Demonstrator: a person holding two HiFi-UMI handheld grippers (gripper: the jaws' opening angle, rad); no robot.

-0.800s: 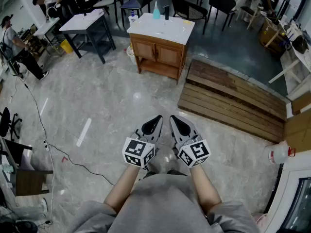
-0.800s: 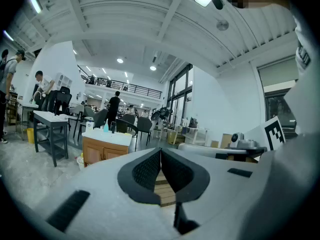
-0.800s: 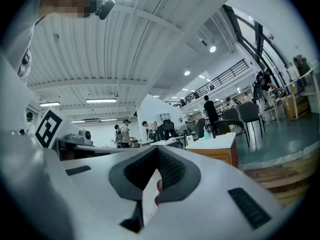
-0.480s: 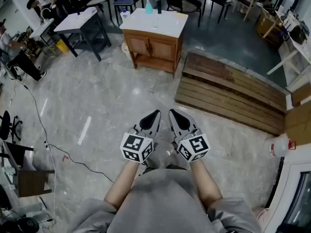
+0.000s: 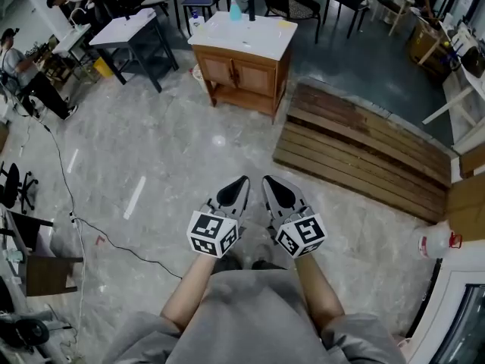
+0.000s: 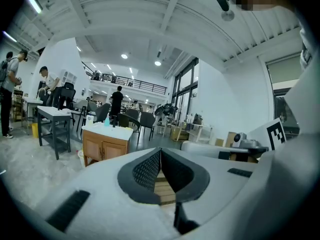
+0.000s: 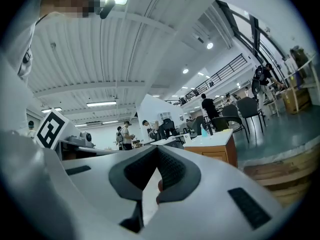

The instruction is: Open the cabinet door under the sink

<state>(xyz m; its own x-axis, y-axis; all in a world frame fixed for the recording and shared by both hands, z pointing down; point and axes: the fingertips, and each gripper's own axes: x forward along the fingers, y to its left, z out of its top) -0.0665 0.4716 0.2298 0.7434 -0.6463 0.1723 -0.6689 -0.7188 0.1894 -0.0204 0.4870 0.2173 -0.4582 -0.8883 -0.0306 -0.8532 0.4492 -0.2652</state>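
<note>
While both grippers are held side by side, low in front of the person's grey top, a pale stone floor (image 5: 167, 150) is seen from above in the head view. The left gripper (image 5: 236, 190) is shown with its jaws brought together at the tips, and nothing is gripped between them; in the left gripper view the dark ribbed pads are seen meeting in a narrow V. The right gripper (image 5: 274, 190) is held just beside it, its jaws likewise closed on nothing, as is shown in the right gripper view.

The cabinet (image 5: 245, 74) is placed at the top middle of the head view, well apart from both grippers, with open floor between. It is made of brown wood and is topped by a white sink (image 5: 246, 35). Its two doors (image 5: 227, 70) are set side by side on the front, and both are seen closed. A blue bottle (image 5: 236, 11) is stood at the back of the sink.

Brown planks (image 5: 364, 154) are laid flat on the floor to the right of the cabinet. A white-topped table (image 5: 132, 32) with dark legs is placed to its left. A black cable (image 5: 114, 241) is trailed across the floor at the left, and a white jug (image 5: 433, 241) is seen near the right edge
</note>
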